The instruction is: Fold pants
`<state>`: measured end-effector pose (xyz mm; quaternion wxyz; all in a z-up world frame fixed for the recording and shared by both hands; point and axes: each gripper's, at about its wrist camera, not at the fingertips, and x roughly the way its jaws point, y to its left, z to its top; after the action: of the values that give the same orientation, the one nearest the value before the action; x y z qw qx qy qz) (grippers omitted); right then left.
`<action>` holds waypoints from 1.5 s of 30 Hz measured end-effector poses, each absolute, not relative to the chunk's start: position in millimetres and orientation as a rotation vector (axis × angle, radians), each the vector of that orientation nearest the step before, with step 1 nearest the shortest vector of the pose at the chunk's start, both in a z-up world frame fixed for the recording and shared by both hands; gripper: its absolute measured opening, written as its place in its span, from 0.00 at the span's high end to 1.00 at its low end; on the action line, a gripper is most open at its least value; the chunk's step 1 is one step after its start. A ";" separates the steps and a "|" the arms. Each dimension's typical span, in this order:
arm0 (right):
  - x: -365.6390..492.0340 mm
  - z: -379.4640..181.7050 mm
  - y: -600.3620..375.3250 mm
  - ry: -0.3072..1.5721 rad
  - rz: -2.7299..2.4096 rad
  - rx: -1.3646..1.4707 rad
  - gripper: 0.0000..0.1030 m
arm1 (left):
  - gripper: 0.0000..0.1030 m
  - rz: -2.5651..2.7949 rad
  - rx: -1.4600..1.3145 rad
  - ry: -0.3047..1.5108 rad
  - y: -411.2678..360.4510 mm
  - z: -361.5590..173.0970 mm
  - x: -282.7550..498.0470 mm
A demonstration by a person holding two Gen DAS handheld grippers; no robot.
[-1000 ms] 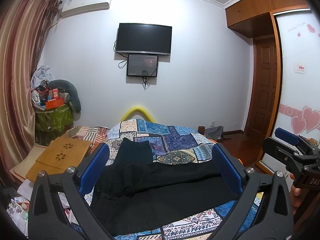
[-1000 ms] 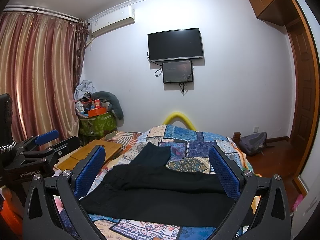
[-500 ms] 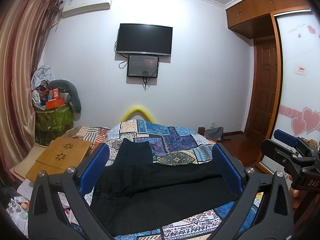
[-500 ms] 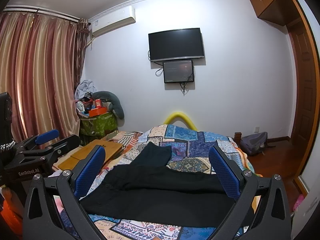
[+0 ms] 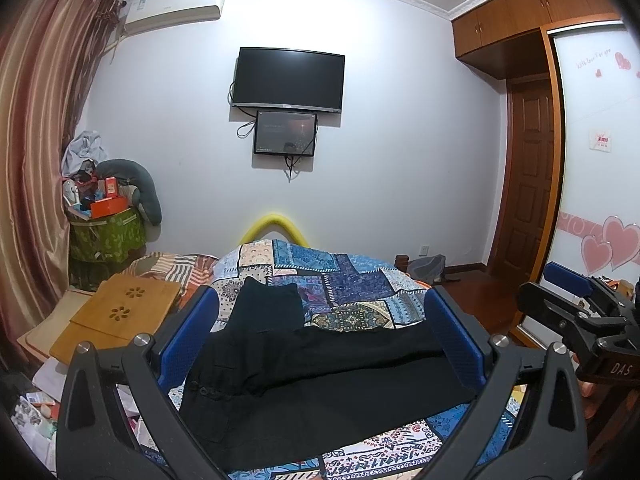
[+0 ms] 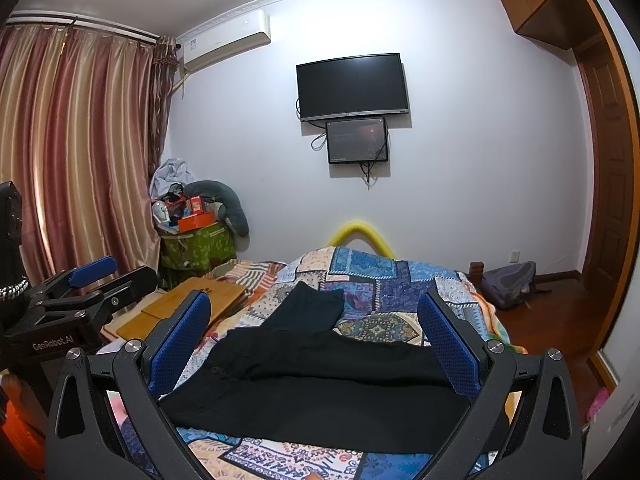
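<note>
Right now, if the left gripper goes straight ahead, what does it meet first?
Probably the far wall, below the wall screens. The left gripper points level, so the black pants lie under its line. Depth is unclear.

Bed (image 5: 352, 280) carries patchwork quilt (image 6: 384, 280); black pants (image 5: 320, 376) lie flat across it, one leg angled toward far end. Wooden lap tray (image 5: 120, 316) at bed's left edge.

Black pants (image 5: 320, 376) lie on a blue patchwork-patterned quilt (image 5: 352, 284); striped pink-gold curtains (image 6: 80, 152) hang far left; tongs' pads (image 6: 180, 344) are blue.

left hand-held gripper (image 5: 322, 334) spread, right hand-held gripper (image 6: 314, 338) spread
</note>
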<state>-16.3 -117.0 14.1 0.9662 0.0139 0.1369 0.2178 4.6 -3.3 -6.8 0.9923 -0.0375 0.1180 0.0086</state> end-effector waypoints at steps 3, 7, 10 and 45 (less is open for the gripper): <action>-16.4 13.8 -116.9 0.277 0.440 0.027 0.00 | 0.00 0.017 -0.077 0.236 -3.1 -6.9 4.5; -14.8 11.9 -116.9 0.280 0.440 0.024 0.00 | 0.00 0.017 -0.078 0.239 -2.3 -7.7 5.1; -11.6 11.5 -117.9 0.287 0.440 0.023 0.00 | 0.00 0.018 -0.080 0.243 -0.7 -9.2 6.9; 222.8 -132.6 -140.0 0.738 0.407 -0.101 0.00 | 0.14 0.223 -0.073 0.730 181.1 -170.2 282.9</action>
<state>222.8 -140.0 -132.6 0.9113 -0.0490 0.3580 0.1973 282.9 181.1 -170.2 0.9274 -0.0358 0.3562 0.1088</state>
